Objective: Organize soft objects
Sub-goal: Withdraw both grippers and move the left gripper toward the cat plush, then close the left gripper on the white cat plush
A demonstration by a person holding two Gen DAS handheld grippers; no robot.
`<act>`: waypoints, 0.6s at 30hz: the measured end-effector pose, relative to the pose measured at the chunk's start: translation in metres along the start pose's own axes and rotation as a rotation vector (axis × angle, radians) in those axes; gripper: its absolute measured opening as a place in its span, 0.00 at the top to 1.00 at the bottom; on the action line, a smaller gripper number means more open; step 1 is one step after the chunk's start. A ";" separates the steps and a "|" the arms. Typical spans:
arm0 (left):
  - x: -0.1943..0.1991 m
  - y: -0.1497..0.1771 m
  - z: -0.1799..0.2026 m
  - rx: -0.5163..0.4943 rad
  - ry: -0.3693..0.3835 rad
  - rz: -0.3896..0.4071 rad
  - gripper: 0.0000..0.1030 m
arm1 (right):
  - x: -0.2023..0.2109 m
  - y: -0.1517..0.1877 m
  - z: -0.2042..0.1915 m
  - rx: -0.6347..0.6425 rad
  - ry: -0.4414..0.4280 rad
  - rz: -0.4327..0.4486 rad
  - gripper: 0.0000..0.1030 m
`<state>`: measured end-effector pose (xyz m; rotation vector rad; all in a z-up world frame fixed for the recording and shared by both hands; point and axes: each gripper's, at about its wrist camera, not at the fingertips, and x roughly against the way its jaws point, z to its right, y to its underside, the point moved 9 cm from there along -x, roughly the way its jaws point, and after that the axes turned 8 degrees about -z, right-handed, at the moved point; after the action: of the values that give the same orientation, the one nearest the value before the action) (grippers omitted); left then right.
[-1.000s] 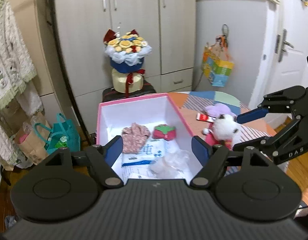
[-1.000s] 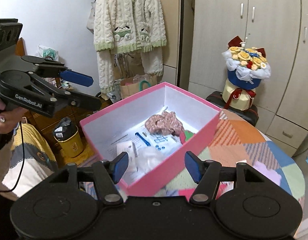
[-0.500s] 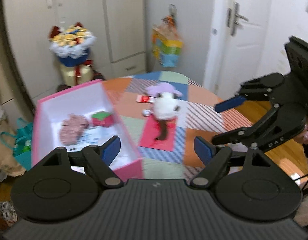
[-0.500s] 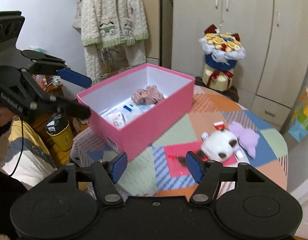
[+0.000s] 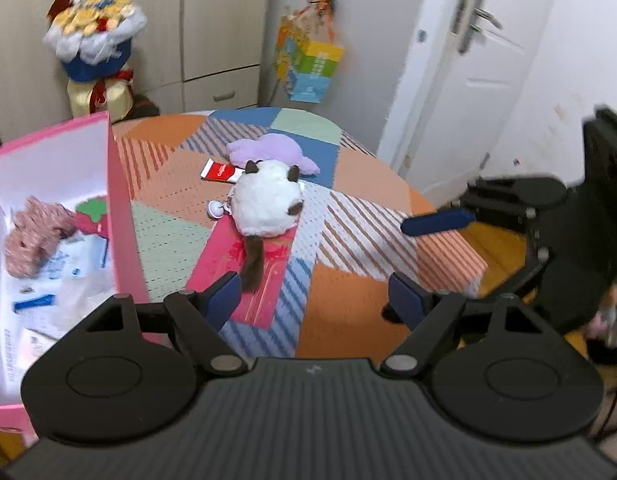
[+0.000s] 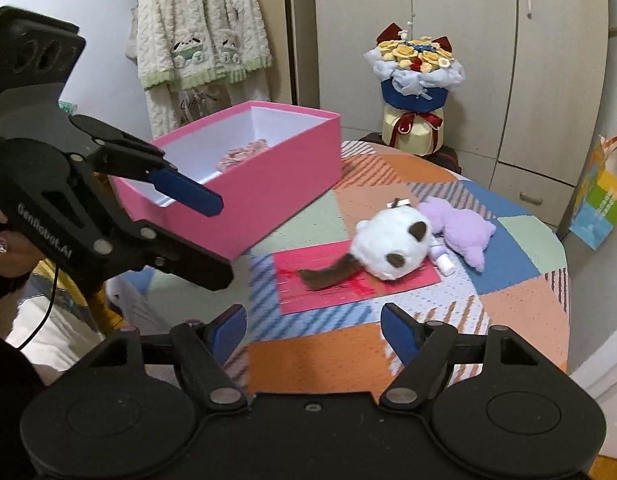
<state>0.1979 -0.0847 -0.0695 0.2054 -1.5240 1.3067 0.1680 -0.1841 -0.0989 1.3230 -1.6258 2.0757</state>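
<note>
- Cupboards and a white door stood behind a round table (image 5: 348,320) under a patchwork cloth, and every place below is given from the pink box (image 6: 268,184) at the table's left side.
- Inside that box lay a pink knitted piece (image 5: 36,236) on some papers, so part of the sorting looked done.
- Right of the box, well apart from its wall, the white plush (image 5: 266,204) lay on a red card (image 5: 252,272), its brown tail trailing toward the cameras.
- Just beyond the white plush, farther right from the box, the purple plush (image 6: 464,228) lay touching it, beside a red tube (image 5: 220,171).
- The left gripper (image 5: 314,294) was released and empty, the plush's tail just ahead of its left finger.
- The right gripper (image 6: 312,330) was likewise unclenched; its jaws had just been opening, with nothing between them, and the white plush lay ahead of it, apart.
- Likely risk: a pinch on the tail alone could let the plush swing or slip.
- Another: closing low might catch the red card too.
- Both grippers aiming at one toy could knock together.
</note>
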 end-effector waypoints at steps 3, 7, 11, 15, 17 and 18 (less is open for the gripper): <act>-0.018 -0.008 -0.008 0.041 -0.027 0.013 0.22 | -0.017 0.002 0.013 0.009 0.025 -0.004 0.24; -0.039 -0.014 -0.017 0.077 -0.065 0.012 0.22 | -0.035 0.002 0.029 0.023 0.056 -0.006 0.24; -0.059 -0.025 -0.025 0.108 -0.112 0.043 0.22 | -0.049 -0.002 0.045 0.002 0.038 0.019 0.24; -0.079 -0.037 -0.030 0.150 -0.130 0.057 0.22 | -0.076 -0.008 0.053 -0.033 0.005 0.026 0.24; -0.093 -0.041 -0.031 0.171 -0.123 0.031 0.22 | -0.092 -0.013 0.057 -0.026 0.030 0.039 0.24; -0.098 -0.041 -0.032 0.182 -0.122 0.021 0.22 | -0.098 -0.015 0.058 -0.022 0.041 0.046 0.24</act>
<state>0.2861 -0.1220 -0.1256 0.3926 -1.5118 1.4734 0.2644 -0.1928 -0.1603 1.2395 -1.6717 2.0904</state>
